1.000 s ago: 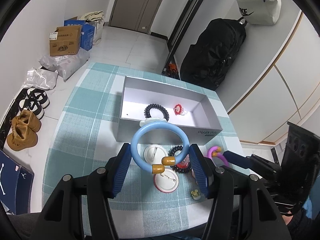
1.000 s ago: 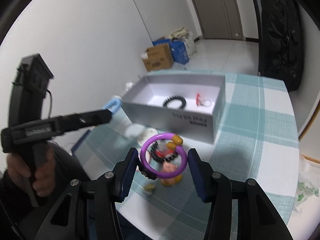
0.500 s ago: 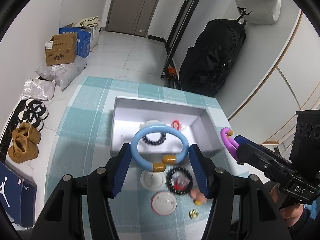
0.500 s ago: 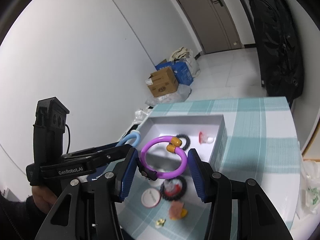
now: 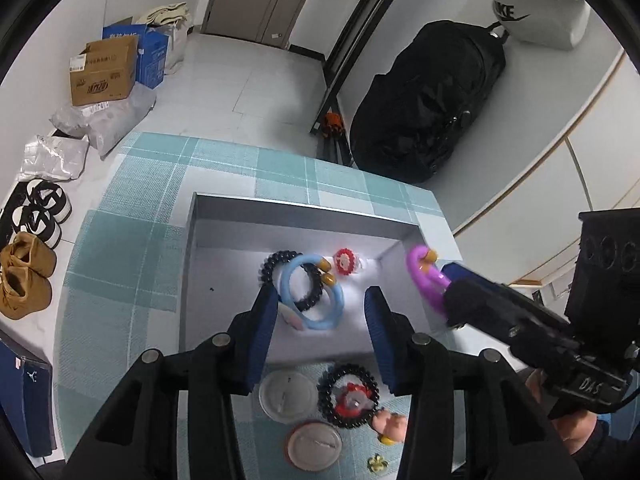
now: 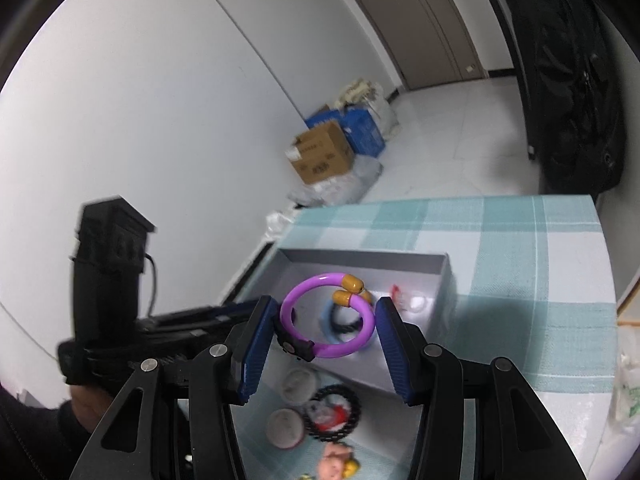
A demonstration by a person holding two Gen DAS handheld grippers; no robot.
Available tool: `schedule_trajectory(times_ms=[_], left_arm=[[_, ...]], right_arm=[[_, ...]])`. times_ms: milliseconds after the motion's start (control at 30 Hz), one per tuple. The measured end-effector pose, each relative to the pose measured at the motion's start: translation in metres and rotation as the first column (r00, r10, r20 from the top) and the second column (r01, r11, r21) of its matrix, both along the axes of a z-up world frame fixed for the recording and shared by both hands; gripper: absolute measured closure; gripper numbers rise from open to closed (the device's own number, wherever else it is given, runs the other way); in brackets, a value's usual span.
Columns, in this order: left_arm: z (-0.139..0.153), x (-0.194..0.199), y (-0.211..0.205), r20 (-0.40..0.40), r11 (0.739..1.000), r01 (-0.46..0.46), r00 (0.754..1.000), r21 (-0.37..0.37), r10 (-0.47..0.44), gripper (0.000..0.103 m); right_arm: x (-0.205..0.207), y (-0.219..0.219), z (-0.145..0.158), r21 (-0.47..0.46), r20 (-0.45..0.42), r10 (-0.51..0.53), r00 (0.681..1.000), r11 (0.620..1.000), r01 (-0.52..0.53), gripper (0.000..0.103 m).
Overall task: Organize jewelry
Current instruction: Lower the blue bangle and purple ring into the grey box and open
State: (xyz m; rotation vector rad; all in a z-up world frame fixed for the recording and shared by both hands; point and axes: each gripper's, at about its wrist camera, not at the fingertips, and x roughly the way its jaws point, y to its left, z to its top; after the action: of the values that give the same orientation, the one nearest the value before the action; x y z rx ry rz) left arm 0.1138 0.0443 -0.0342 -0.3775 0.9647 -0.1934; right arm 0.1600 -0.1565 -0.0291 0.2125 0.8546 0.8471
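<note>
Pale blue plastic, the blue bangle (image 5: pixel 316 294) lies in our grey box (image 5: pixel 192 264), tilted, its two amber end caps (image 5: pixel 325 272) pointing toward the far wall and its lower rim toward us; it overlaps the black bead bracelet (image 5: pixel 276 266) on the box floor, and a red flower piece (image 5: pixel 345 261) lies just beside those caps. Our left gripper (image 5: pixel 320 304) hangs over the box with its jaws closing, yet the bangle lies loose between them and the right pad stands clear of it. Our right gripper (image 6: pixel 320 320) is clamped on the purple bangle (image 6: pixel 326 316), held upright above the box's right end, its amber caps (image 6: pixel 348 289) at the top and a small black clasp (image 6: pixel 298 346) against the left pad. On the teal checked tablecloth (image 5: pixel 132 248) in front of the box's near wall lie two white round badges (image 5: pixel 288 392), a second black bead bracelet (image 5: pixel 352 396) ringing a red-and-white piece, a small pink figure (image 5: pixel 390 424) and a tiny yellow flower (image 5: pixel 376 462). Beyond the table a black bag (image 5: pixel 424 100) leans at the wall, with a cardboard carton (image 5: pixel 104 70) and shoes (image 5: pixel 24 276) on the floor to the left
</note>
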Motion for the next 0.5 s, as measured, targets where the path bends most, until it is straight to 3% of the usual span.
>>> schedule_trajectory(times_ms=[100,267,400,500], left_arm=[[-0.004,0.003,0.005,-0.017,0.999,-0.025,1.0,-0.032,0.024,0.064],[0.002,0.001,0.002,0.009,0.999,-0.024,1.0,-0.034,0.025,0.063],[0.002,0.002,0.0,-0.004,1.0,-0.018,1.0,-0.019,0.018,0.063],[0.005,-0.001,-0.003,0.013,1.0,-0.005,1.0,0.008,0.005,0.062]], right_arm=[[0.007,0.004,-0.008,-0.009,-0.029,-0.004,1.0,1.0,0.004,0.053],[0.004,0.012,-0.011,-0.066,0.039,-0.003,0.999,0.998,0.006,0.05],[0.002,0.011,-0.012,-0.082,0.059,-0.017,0.998,0.996,0.022,0.033],[-0.004,0.005,-0.005,-0.071,0.107,-0.028,0.994,0.997,0.035,0.029]])
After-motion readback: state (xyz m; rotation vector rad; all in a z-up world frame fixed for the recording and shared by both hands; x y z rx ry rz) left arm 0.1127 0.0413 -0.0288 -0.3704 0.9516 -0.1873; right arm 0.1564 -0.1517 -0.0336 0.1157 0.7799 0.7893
